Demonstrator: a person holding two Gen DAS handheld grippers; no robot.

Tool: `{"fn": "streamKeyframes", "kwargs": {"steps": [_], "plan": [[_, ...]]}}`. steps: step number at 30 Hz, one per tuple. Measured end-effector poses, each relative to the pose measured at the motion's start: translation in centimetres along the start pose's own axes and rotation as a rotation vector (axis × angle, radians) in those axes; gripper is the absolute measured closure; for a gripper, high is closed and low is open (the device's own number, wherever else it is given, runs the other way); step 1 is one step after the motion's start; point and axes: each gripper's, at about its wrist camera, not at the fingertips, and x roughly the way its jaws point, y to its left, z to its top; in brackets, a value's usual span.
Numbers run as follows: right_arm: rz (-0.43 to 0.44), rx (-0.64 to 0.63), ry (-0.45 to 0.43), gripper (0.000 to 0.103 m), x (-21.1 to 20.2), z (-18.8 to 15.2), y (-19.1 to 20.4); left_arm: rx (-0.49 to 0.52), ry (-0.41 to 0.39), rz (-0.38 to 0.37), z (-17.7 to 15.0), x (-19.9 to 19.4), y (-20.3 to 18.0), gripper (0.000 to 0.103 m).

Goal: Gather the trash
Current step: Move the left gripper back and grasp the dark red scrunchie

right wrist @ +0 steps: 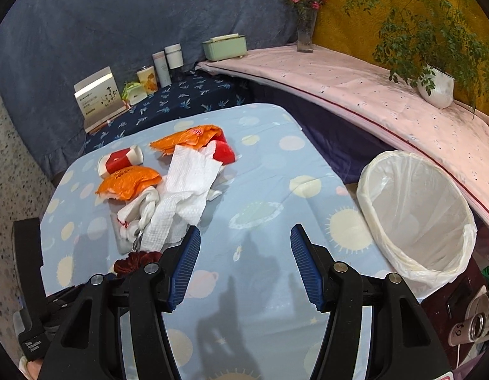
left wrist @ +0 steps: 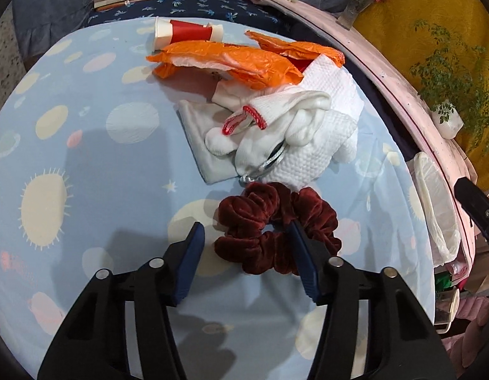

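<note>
A pile of trash lies on the light blue table (left wrist: 86,164): orange plastic wrappers (left wrist: 231,60), a red and white paper cup (left wrist: 184,33) on its side, white paper towels (left wrist: 326,126), white socks (left wrist: 276,117) and a dark red velvet scrunchie (left wrist: 276,228). My left gripper (left wrist: 246,231) is open, its right finger resting over the scrunchie. My right gripper (right wrist: 246,232) is open and empty above bare table, right of the paper towels (right wrist: 187,190). A white-lined bin (right wrist: 415,212) stands at the table's right edge.
A dark blue shelf (right wrist: 181,101) behind the table holds a card box, jars and bottles. A pink-covered ledge (right wrist: 371,95) carries a green box, a flower vase and a potted plant (right wrist: 434,85). Clutter sits beside the bin.
</note>
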Motion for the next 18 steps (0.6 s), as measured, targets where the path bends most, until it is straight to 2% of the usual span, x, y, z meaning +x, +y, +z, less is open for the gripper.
{"fn": "streamKeyframes", "kwargs": {"steps": [3, 6, 10, 18], "plan": [[0.004, -0.012, 0.013, 0.045, 0.5, -0.2, 0.6, 0.002, 0.005, -0.030, 0.1, 0.3, -0.2, 0.075], [0.009, -0.022, 0.027, 0.045, 1.1, -0.4, 1.2, 0.014, -0.013, -0.044, 0.3, 0.0, -0.6, 0.086], [0.015, -0.041, 0.043, 0.045, 1.8, -0.6, 2.1, 0.004, -0.038, -0.065, 0.6, -1.4, -0.2, 0.087], [0.047, -0.050, 0.069, 0.046, 3.7, 0.0, 3.8, -0.029, -0.135, -0.047, 2.3, -5.2, 2.1, 0.087]]}}
